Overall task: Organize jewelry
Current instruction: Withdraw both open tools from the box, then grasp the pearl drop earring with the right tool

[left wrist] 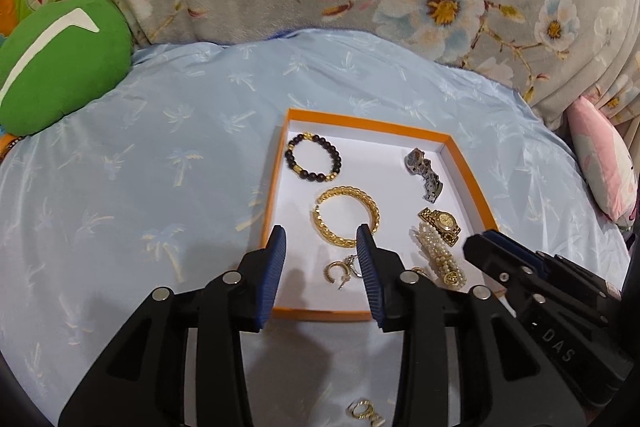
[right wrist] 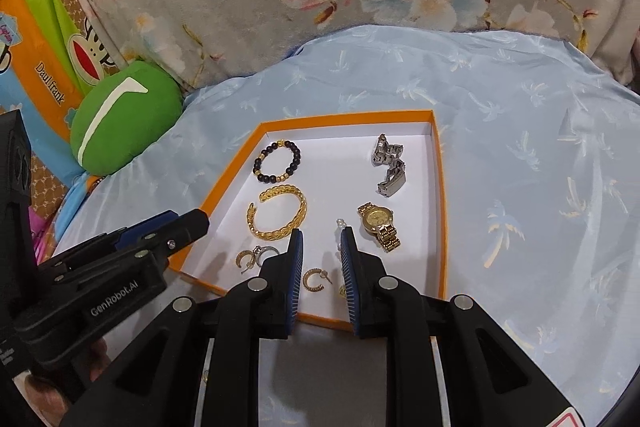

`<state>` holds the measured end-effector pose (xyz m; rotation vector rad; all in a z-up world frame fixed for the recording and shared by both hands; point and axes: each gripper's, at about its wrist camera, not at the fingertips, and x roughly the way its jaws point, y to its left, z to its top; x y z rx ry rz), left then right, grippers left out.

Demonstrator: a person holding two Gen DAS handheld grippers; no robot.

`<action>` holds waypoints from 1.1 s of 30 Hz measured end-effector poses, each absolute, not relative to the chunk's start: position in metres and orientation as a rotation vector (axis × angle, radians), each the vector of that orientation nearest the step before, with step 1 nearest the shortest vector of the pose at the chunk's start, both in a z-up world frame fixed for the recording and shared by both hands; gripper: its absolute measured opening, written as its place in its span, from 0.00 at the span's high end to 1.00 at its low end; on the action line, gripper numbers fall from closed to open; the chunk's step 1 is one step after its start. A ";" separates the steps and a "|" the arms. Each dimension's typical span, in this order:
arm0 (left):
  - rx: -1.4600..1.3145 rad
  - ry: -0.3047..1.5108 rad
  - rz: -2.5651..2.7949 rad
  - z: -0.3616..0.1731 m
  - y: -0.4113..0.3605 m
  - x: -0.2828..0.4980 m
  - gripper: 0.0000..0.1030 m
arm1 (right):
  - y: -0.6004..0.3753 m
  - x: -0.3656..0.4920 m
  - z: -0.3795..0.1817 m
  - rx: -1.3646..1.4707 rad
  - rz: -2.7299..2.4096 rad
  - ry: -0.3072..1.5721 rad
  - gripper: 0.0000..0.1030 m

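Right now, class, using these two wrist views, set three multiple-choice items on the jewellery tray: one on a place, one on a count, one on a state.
1. Where in the tray does the dark bead bracelet lie?
A. far left corner
B. near right corner
C. outside it

2. How many wristwatches lie in the tray?
A. none
B. two
C. four

3. How do the left gripper's jaws stand?
A. clamped on the gold bangle
B. apart, holding nothing
C. clamped on a watch

Answers:
1 A, it sits by the tray's far left walls.
2 B, the silver watch and the gold watch.
3 B, the gold bangle lies free on the tray floor beyond them.
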<state>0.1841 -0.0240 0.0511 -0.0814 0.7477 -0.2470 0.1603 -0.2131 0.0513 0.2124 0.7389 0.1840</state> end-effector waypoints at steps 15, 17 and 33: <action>-0.085 0.780 -0.252 0.058 0.013 0.102 0.63 | -0.197 0.073 0.045 0.162 0.219 0.786 0.81; -0.080 0.784 -0.264 0.055 0.012 0.089 0.58 | -0.192 0.066 0.042 0.161 0.232 0.798 0.81; -0.070 0.879 -0.247 0.016 0.029 0.043 0.53 | -0.133 0.086 0.015 0.076 0.315 0.882 0.75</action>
